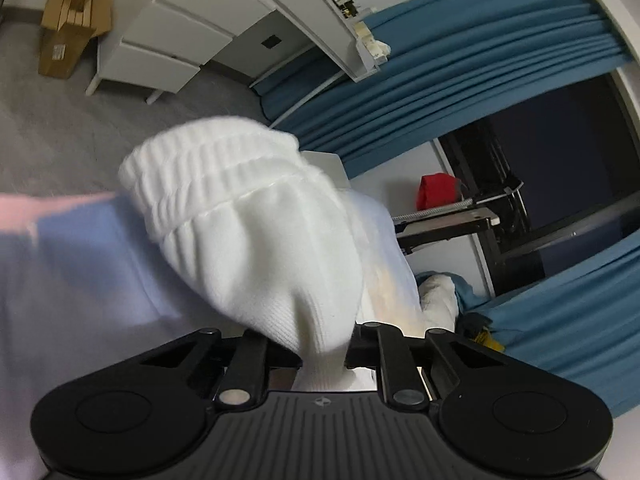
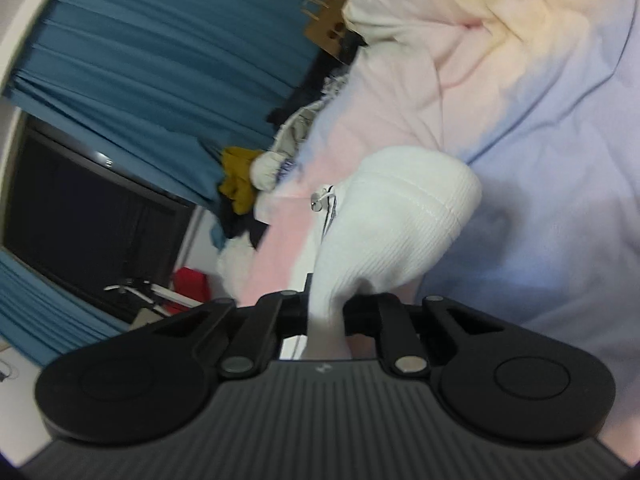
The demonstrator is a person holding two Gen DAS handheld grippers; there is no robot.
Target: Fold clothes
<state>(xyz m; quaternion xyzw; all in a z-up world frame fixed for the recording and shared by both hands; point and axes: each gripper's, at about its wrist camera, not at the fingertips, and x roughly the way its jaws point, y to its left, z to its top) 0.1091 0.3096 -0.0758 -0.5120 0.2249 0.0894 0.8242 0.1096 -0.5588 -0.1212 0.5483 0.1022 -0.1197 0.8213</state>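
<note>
A white ribbed sock [image 1: 248, 232] fills the middle of the left wrist view, its cuff end bunched and lifted above a pastel sheet [image 1: 72, 264]. My left gripper [image 1: 322, 354] is shut on the sock's lower end. In the right wrist view a white ribbed sock [image 2: 396, 224] hangs forward from my right gripper [image 2: 326, 322], which is shut on its narrow end. I cannot tell whether both grippers hold one sock or two. The fingertips are hidden by the fabric in both views.
The pastel pink, yellow and lilac sheet [image 2: 540, 100] lies under both grippers. A heap of clothes [image 2: 272, 160] sits at its edge. Blue curtains [image 1: 480, 60], a dark window [image 2: 80, 216], a white drawer unit [image 1: 172, 36], a cardboard box [image 1: 70, 24] and a red bag [image 1: 438, 190] stand around.
</note>
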